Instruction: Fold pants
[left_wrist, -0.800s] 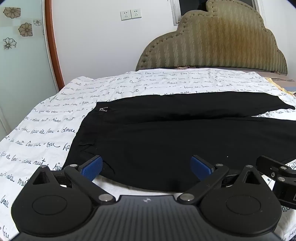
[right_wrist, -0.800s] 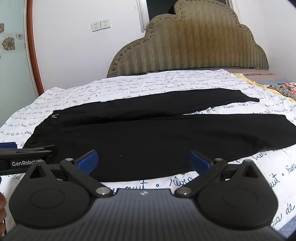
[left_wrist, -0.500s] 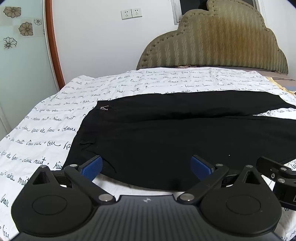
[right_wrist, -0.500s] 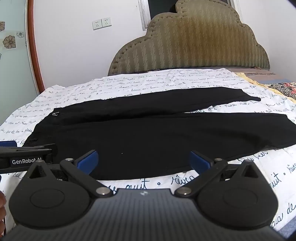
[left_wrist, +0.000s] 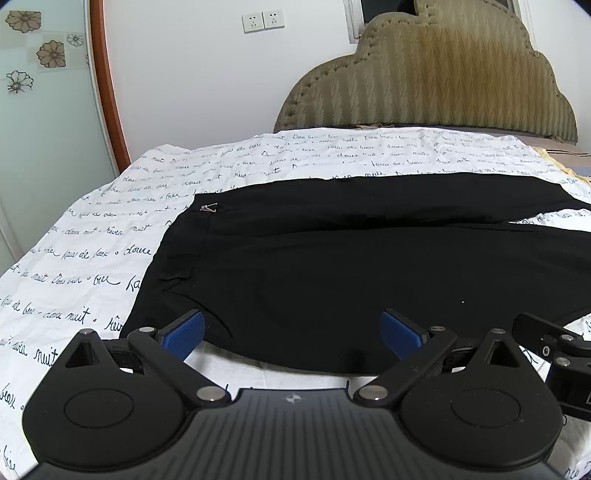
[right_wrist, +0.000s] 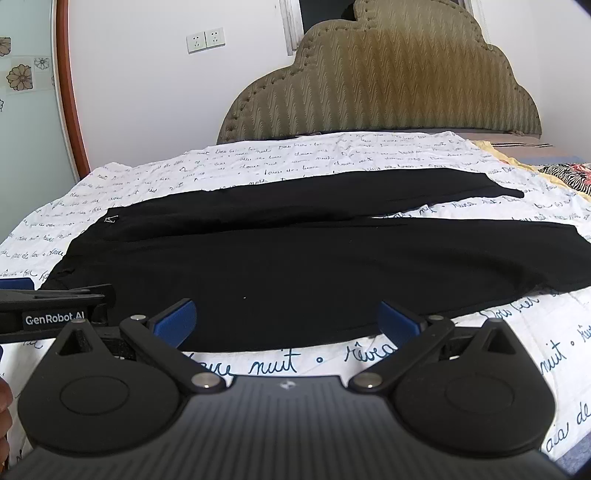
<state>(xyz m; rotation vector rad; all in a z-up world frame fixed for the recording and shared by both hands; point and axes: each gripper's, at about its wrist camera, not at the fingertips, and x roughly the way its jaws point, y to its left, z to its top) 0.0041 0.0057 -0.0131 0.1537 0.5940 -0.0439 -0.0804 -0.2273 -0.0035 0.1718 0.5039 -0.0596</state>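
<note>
Black pants (left_wrist: 332, 266) lie flat on the bed, waistband at the left, both legs running to the right and spread apart; they also show in the right wrist view (right_wrist: 295, 254). My left gripper (left_wrist: 291, 330) is open and empty, just above the near hem edge close to the waistband. My right gripper (right_wrist: 286, 319) is open and empty over the near edge of the front leg. A small metal clasp (left_wrist: 208, 208) sits at the waistband's far corner.
The bed has a white sheet with black script (left_wrist: 92, 254). A padded olive headboard (left_wrist: 436, 74) stands behind. A glass door with an orange frame (left_wrist: 107, 85) is at the left. A patterned cloth (right_wrist: 569, 177) lies at the far right.
Both grippers have moved slightly forward and lower toward the pants' near edge. Jaws stay open. The pants have not moved.
</note>
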